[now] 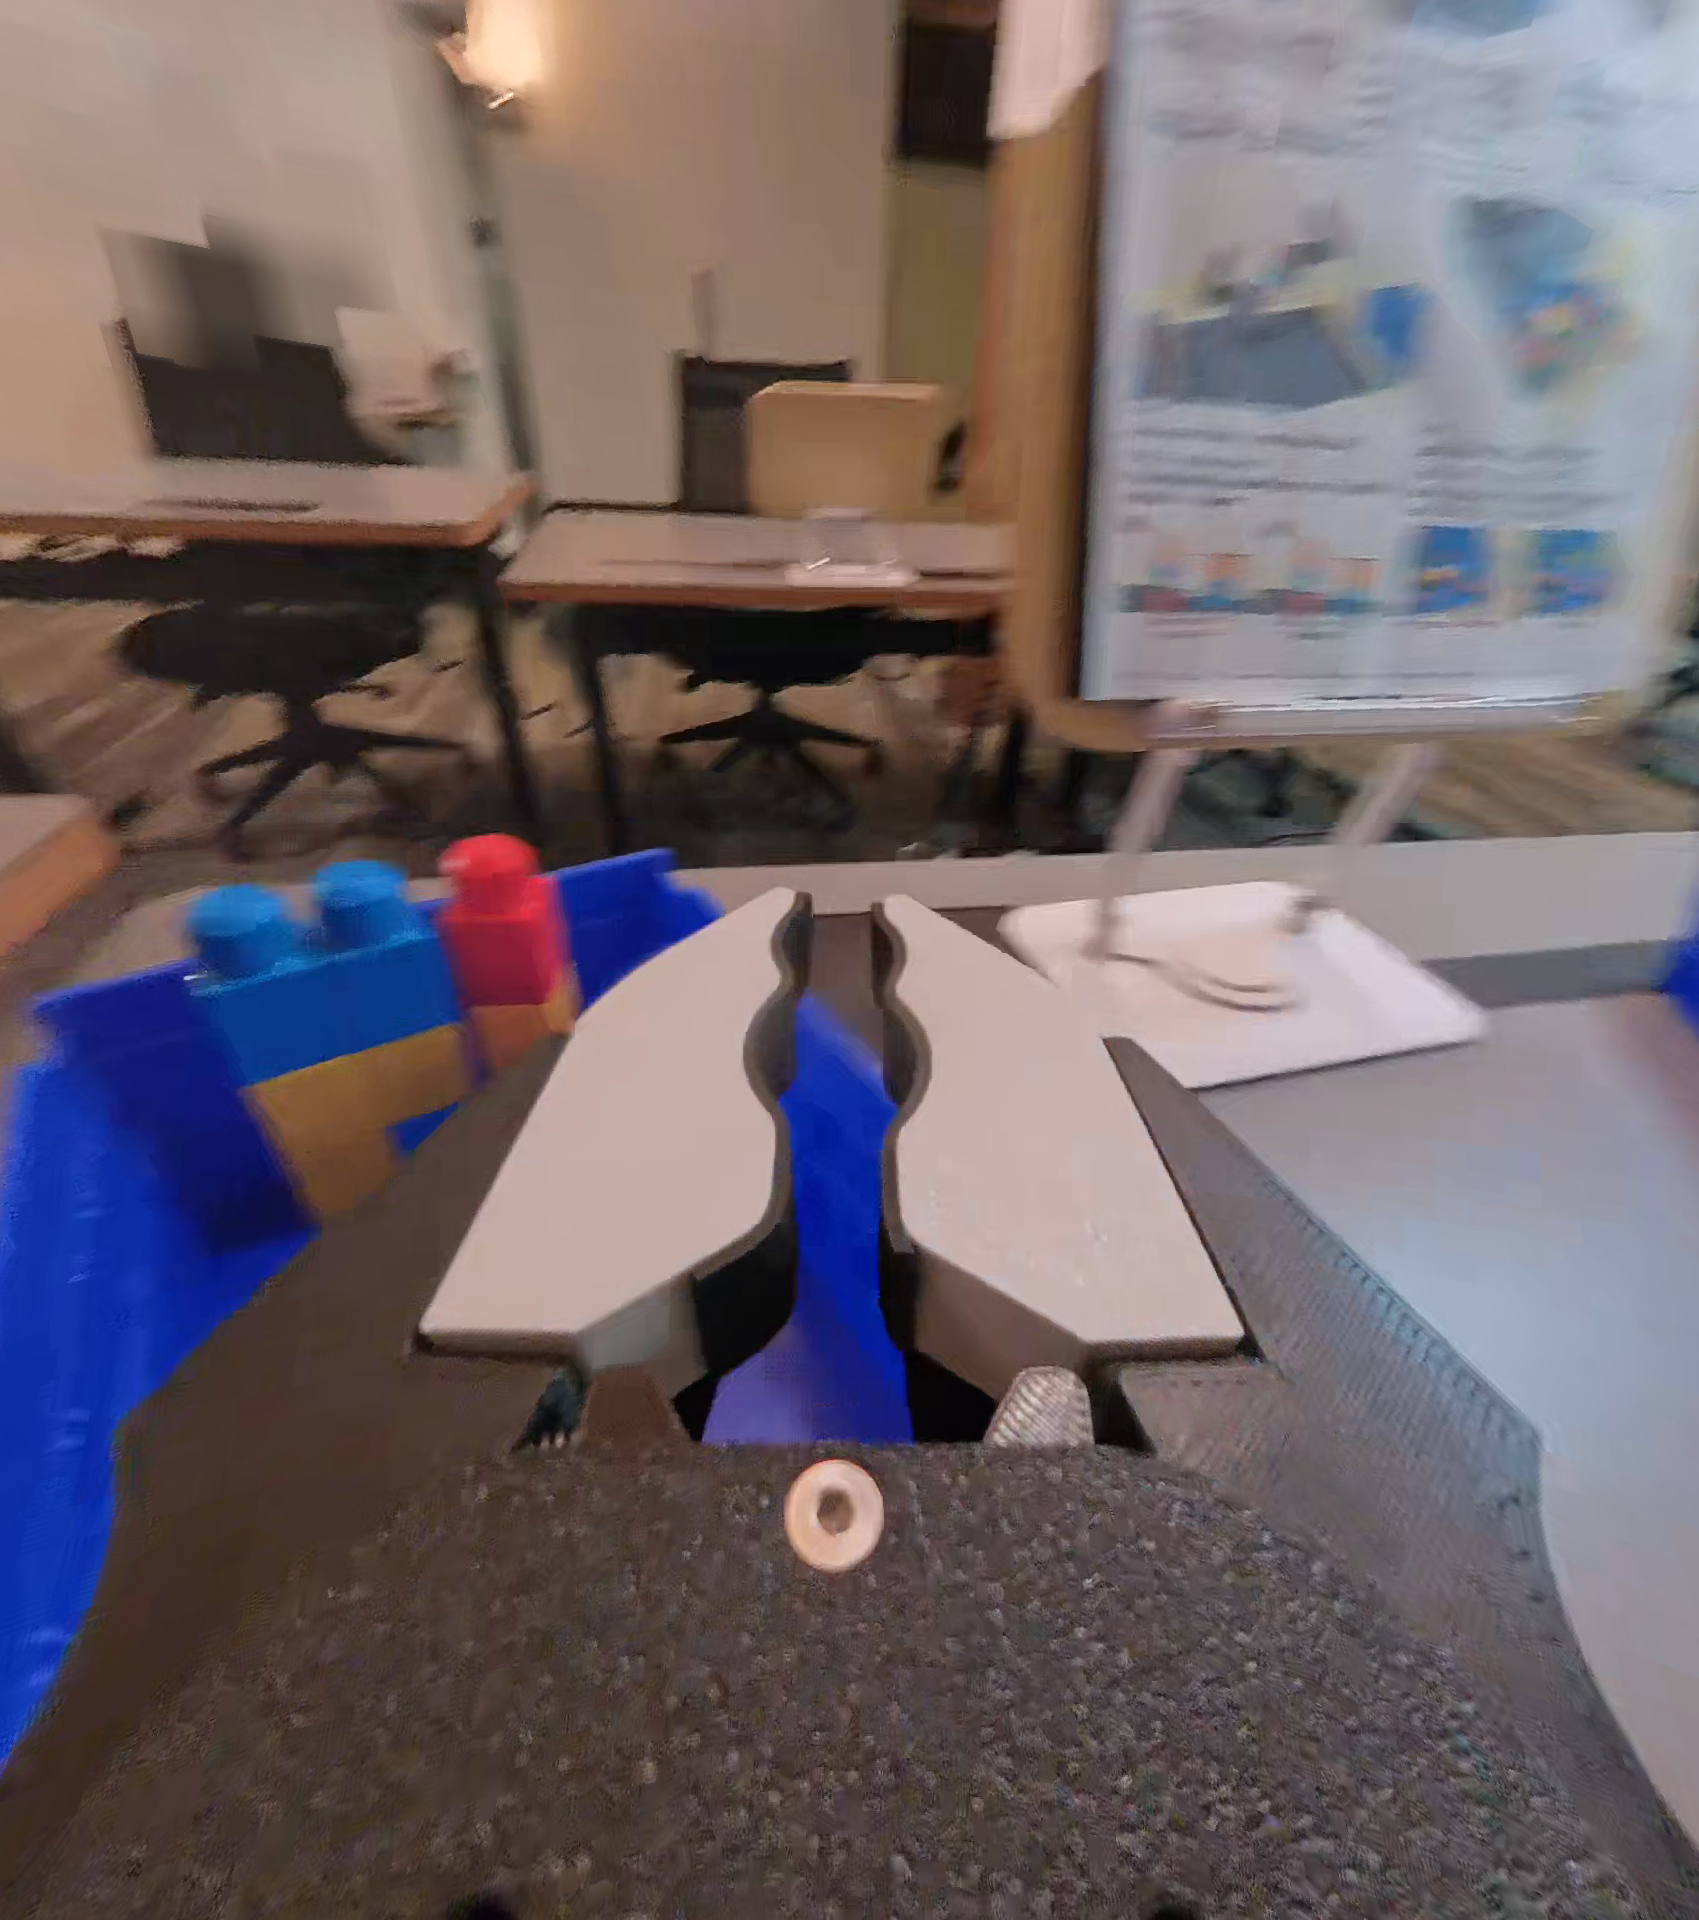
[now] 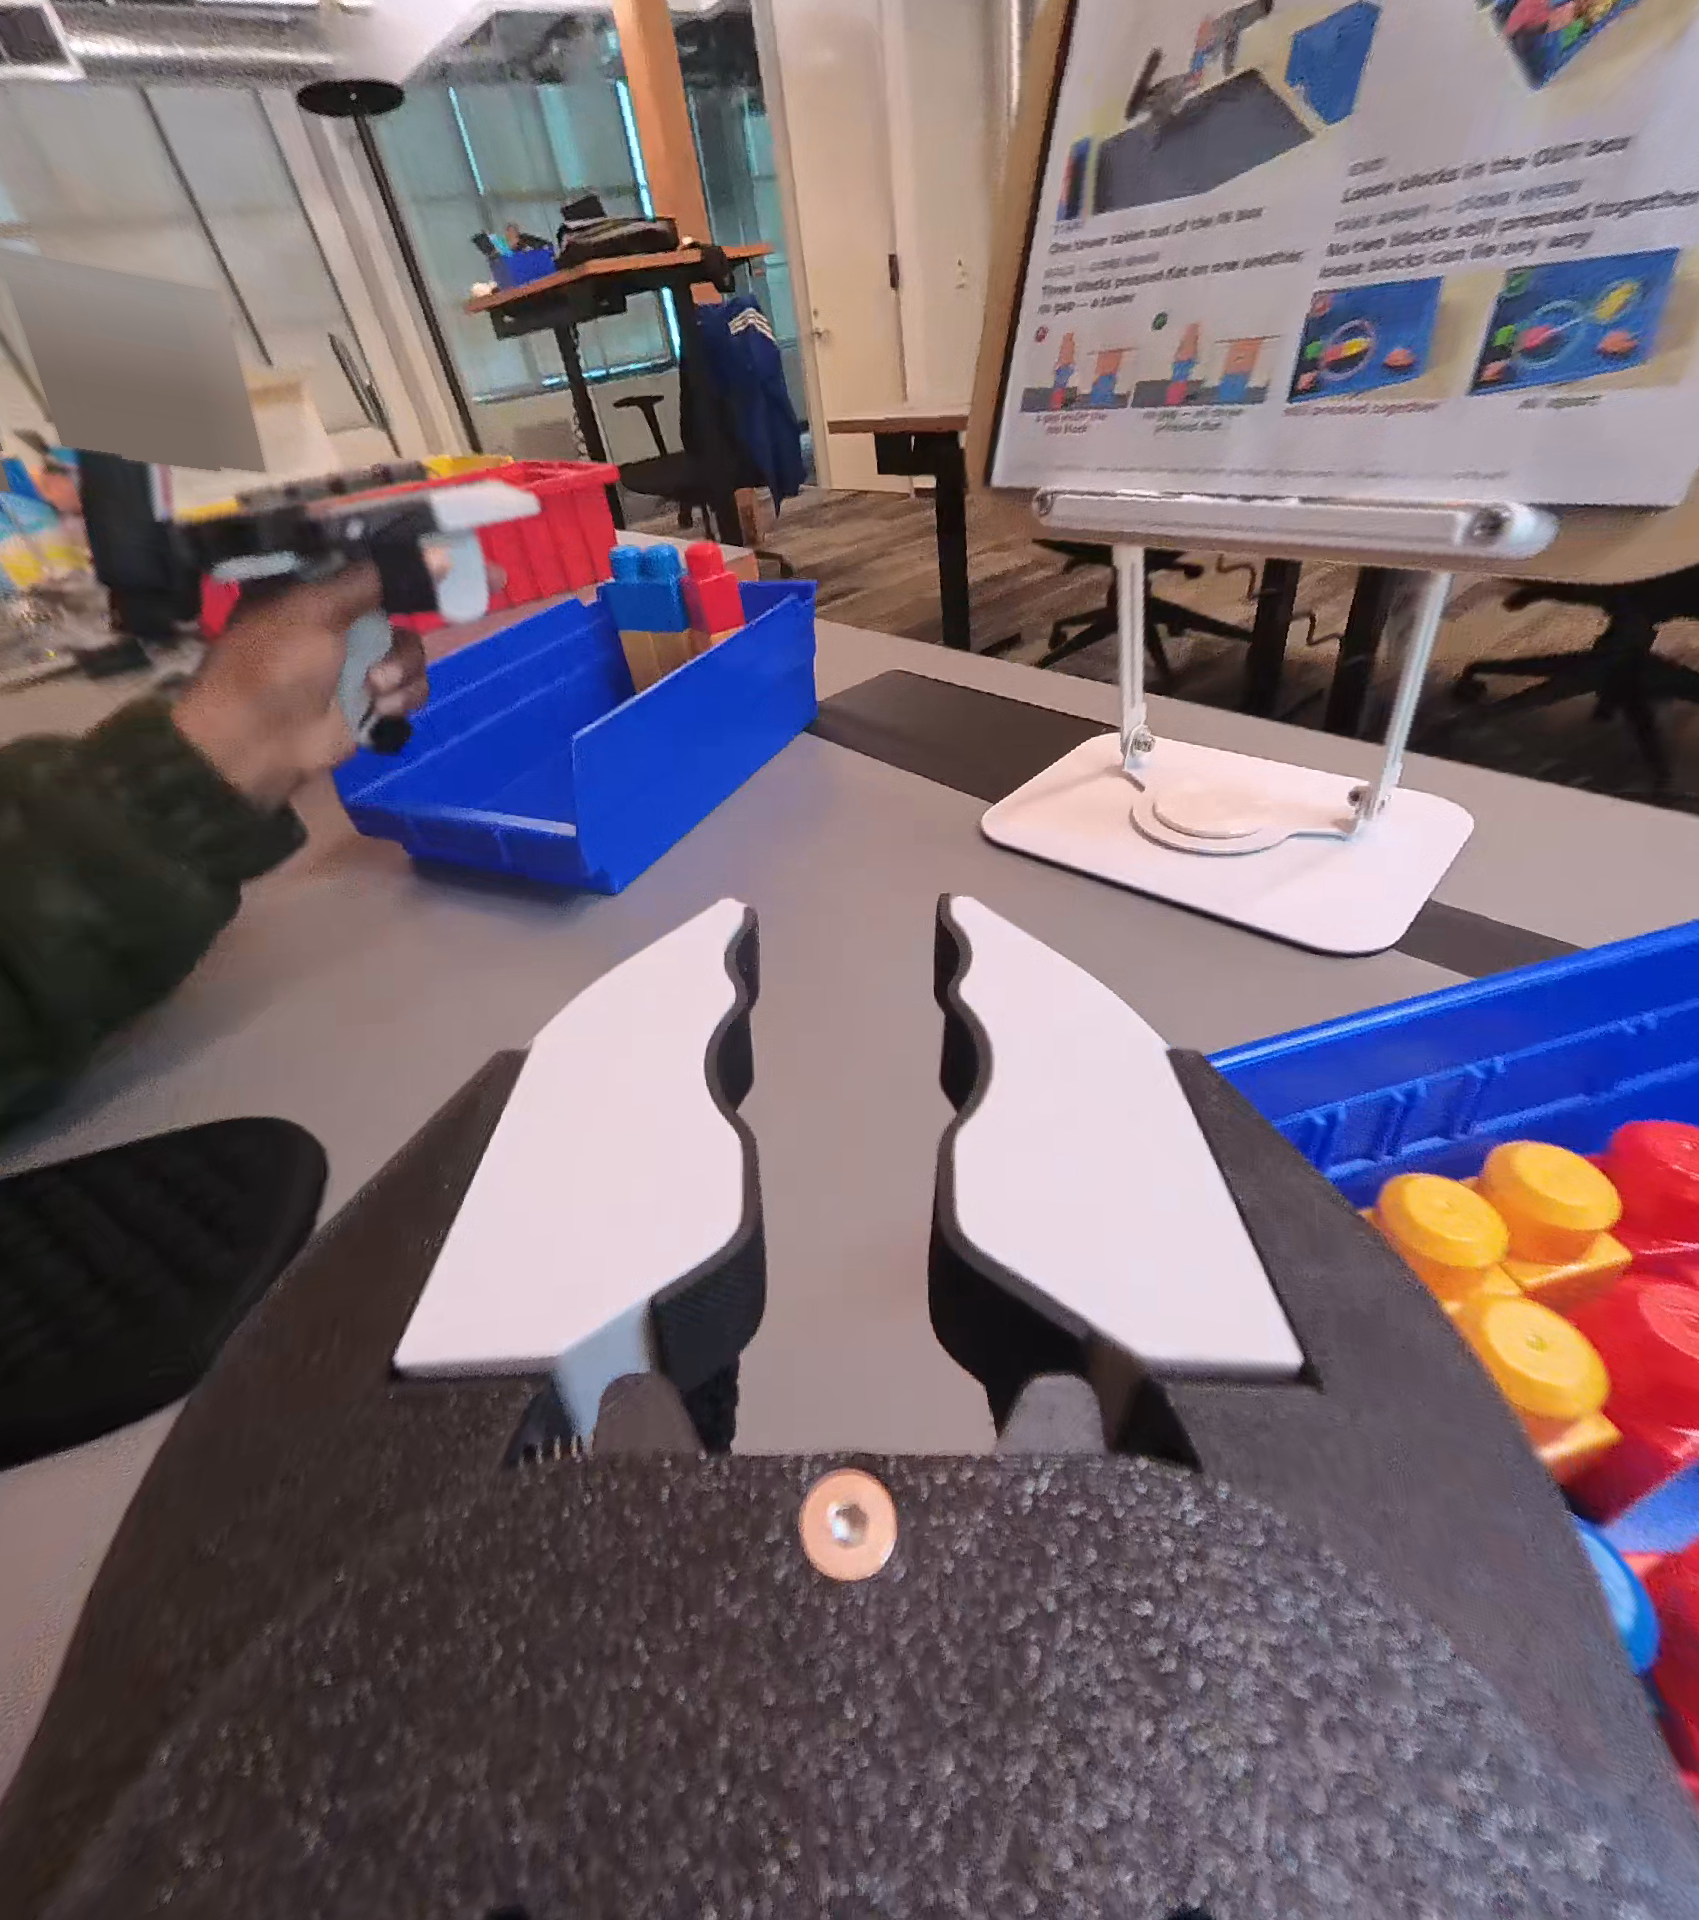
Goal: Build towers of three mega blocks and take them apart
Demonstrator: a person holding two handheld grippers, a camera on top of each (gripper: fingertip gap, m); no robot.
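Observation:
My left gripper (image 1: 843, 909) hangs over a blue bin (image 1: 97, 1195), its jaws a narrow gap apart and empty. At the bin's far left stand a tower with a blue block on a yellow one (image 1: 336, 997) and one with a red block on top (image 1: 502, 935). The right wrist view shows the same bin (image 2: 699, 748), the towers (image 2: 663, 613) and the left gripper (image 2: 460, 561) in a hand. My right gripper (image 2: 845, 935) is open and empty above the grey table. To its right a second blue bin (image 2: 1551, 1029) holds loose red and yellow blocks (image 2: 1551, 1247).
A printed sheet on a white stand (image 2: 1229, 831) sits at the table's far side on a black mat strip (image 2: 949, 727); its base also shows in the left wrist view (image 1: 1240, 977). A red bin (image 2: 554, 520) stands behind the left bin. A dark green sleeve (image 2: 45, 883) lies at the left. The grippers' ends are close to 40 centimeters from one another.

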